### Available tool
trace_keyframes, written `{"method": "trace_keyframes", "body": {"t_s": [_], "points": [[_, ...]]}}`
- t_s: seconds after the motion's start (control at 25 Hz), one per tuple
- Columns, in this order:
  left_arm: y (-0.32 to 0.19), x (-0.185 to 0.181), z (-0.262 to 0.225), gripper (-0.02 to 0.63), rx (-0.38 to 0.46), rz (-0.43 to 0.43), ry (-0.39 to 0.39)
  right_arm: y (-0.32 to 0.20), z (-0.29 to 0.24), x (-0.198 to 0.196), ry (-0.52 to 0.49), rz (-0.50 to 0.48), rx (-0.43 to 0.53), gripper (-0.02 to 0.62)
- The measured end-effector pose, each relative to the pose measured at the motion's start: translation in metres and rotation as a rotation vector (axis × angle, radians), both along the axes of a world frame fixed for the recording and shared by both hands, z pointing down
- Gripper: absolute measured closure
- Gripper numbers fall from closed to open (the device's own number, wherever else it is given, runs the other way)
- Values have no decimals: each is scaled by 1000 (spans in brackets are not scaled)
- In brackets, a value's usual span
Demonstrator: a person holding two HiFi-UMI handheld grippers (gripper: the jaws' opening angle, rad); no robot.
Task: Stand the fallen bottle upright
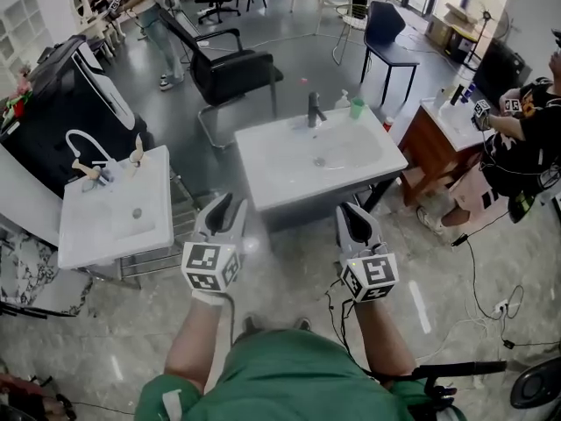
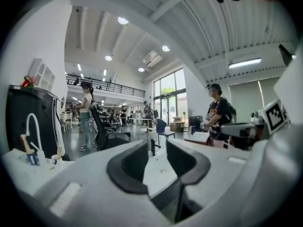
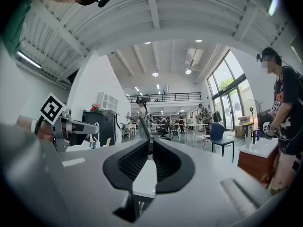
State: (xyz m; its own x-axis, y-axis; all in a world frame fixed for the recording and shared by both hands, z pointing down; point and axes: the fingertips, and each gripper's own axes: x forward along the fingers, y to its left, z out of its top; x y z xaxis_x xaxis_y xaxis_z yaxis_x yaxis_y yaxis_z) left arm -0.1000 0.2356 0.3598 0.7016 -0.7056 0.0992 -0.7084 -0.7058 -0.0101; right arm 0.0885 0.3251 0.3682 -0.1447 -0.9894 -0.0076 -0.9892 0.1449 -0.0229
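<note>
A white washbasin (image 1: 263, 160) with a dark faucet (image 1: 313, 110) stands in front of me. At its back right corner a small pale bottle (image 1: 344, 100) sits next to a green cup (image 1: 357, 108); it is too small to tell how it lies. My left gripper (image 1: 230, 209) hovers short of the basin's near left edge, its jaws apart and empty; the left gripper view shows the faucet (image 2: 152, 145) through the gap. My right gripper (image 1: 355, 219) is held near the basin's front right corner, jaws shut with nothing between them (image 3: 150, 143).
A second white basin unit (image 1: 114, 209) stands at the left. Behind the main basin is a black office chair (image 1: 232, 68). At the right, a person (image 1: 517, 139) works at a wooden cabinet (image 1: 434, 143). Cables (image 1: 478, 270) trail over the floor.
</note>
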Motion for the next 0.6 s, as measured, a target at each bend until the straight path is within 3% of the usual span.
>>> {"method": "trace_keyframes", "body": {"t_s": [0.12, 0.36, 0.6], "points": [[8, 2, 1, 470, 7, -21, -9, -1, 1, 7, 2, -10, 0, 483], [14, 5, 16, 465, -23, -57, -36, -5, 15, 21, -28, -37, -31, 476], [-18, 18, 27, 465, -46, -50, -39, -35, 27, 33, -25, -38, -70, 476]]}}
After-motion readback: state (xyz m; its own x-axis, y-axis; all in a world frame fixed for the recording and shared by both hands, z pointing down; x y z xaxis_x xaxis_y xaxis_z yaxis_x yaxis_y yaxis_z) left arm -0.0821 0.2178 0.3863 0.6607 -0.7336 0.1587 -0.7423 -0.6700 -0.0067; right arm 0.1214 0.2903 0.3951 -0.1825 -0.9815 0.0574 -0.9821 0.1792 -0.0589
